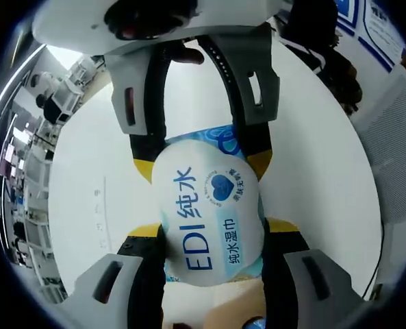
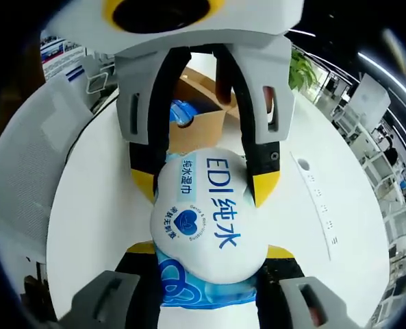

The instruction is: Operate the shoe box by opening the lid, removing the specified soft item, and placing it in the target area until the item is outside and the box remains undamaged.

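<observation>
L to R in the left gripper view: office clutter is sitting far off at the left edge, then the white table (image 1: 86, 205) is spreading out, bare near us. At centre, the wet-wipes pack (image 1: 209, 219) is hanging above the table, pinched at both ends. The left gripper (image 1: 213, 250) is closing narrowly on the pack's near end, yellow tips pressing into the soft sides; the right gripper (image 1: 203, 161) is coming in from the top of the view and clamping the far end. The pack is bulging between the two grips, so both are squeezing a soft item w/o crushing it flat.

In the right gripper view it's the same hold, mirrored: the right gripper (image 2: 209, 257) is gripping the blue end near the camera, and the left gripper (image 2: 206, 181) is gripping the white label end. Behind the opposing jaws, the cardboard shoe box (image 2: 203, 113) is standing open on the table w/ something blue inside, well apart from the pack. So the pack is already out of the box; two-handed hold is prob. keeping the floppy pack level for carrying. Judging by that, removal is done and placing in the target area isn't yet. Can't tell where the target area is. Box is looking intact from here.
</observation>
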Action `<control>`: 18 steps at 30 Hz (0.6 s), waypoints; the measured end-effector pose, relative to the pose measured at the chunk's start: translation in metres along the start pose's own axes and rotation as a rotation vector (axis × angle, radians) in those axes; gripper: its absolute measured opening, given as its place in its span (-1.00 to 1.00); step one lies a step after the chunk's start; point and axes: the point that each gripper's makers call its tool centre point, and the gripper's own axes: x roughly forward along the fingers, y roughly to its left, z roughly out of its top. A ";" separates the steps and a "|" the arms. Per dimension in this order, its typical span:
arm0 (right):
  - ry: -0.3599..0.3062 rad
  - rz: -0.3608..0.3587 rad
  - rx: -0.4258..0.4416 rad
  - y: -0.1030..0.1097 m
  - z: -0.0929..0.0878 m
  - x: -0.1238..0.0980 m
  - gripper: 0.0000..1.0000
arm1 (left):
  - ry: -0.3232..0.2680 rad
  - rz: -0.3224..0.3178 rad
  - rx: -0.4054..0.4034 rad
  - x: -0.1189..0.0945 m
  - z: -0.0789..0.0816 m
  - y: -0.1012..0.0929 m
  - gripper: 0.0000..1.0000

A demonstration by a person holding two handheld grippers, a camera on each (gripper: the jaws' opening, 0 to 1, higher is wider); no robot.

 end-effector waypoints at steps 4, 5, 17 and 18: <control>0.002 0.005 0.004 0.001 -0.004 0.004 0.03 | 0.003 -0.005 -0.001 0.004 0.000 -0.002 0.11; 0.002 0.005 0.006 0.001 -0.006 0.005 0.03 | 0.003 -0.005 0.000 0.005 0.000 -0.003 0.11; 0.005 0.018 0.018 0.002 -0.016 0.018 0.03 | 0.012 -0.022 -0.002 0.020 -0.003 -0.007 0.11; 0.004 0.020 0.018 0.003 -0.016 0.019 0.03 | 0.013 -0.024 -0.004 0.020 -0.003 -0.007 0.11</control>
